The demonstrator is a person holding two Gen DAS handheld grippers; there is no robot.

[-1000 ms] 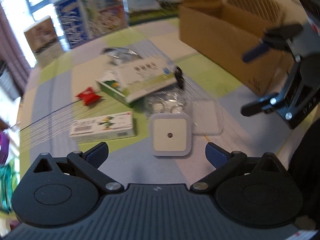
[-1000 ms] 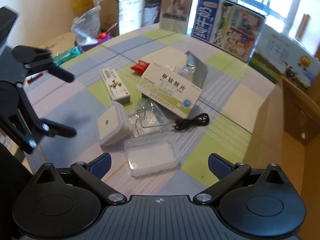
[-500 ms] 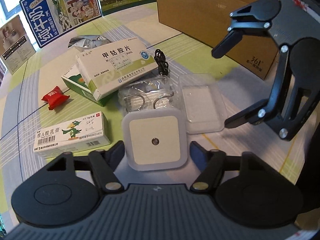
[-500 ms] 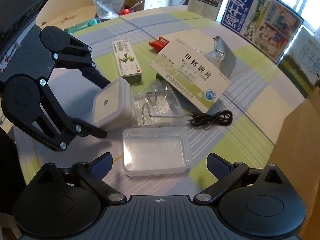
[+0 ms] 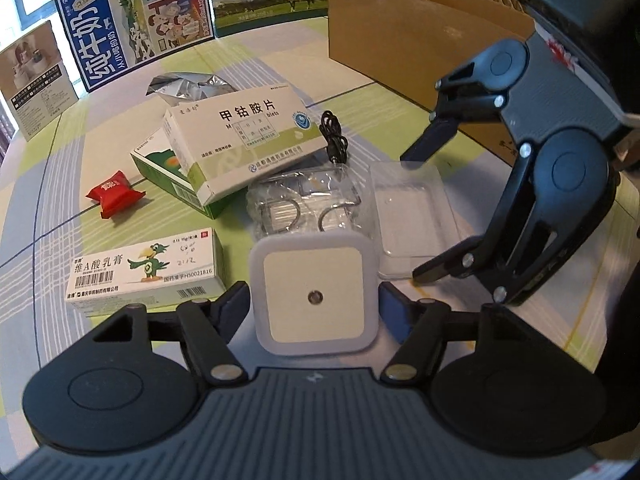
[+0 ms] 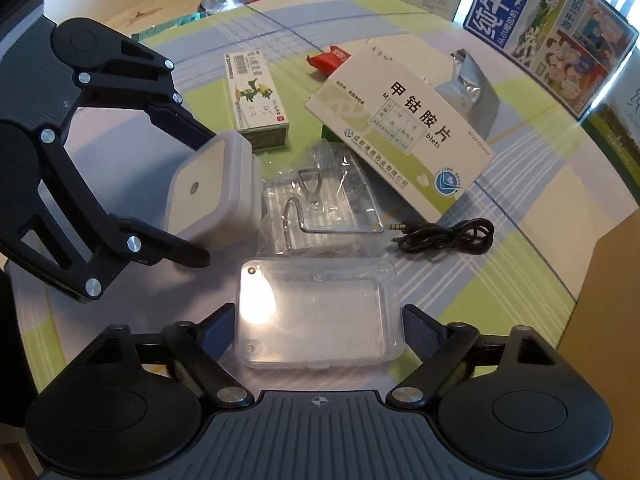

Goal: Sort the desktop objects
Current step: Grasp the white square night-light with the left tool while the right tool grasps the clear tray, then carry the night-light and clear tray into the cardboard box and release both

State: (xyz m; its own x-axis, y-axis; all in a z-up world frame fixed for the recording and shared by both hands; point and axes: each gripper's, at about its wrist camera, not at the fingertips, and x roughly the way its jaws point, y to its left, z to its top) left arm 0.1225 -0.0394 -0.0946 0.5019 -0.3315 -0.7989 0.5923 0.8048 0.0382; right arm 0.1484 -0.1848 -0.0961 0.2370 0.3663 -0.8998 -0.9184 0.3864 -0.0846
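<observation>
White night light (image 5: 314, 294) sits between the left gripper's (image 5: 313, 309) fingers (image 5: 394, 314).

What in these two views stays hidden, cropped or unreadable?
- Cardboard box: inside hidden by its wall, left view; cropped in the right view.
- Green box: mostly under the white box.
- Nightlight: underside unseen.
- Clear case: contents unclear through glare.

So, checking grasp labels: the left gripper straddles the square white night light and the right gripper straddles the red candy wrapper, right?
Not quite. The left gripper does straddle the square white night light, but the right gripper straddles the clear plastic case, as the right wrist view shows. The red candy wrapper lies far off.
</observation>
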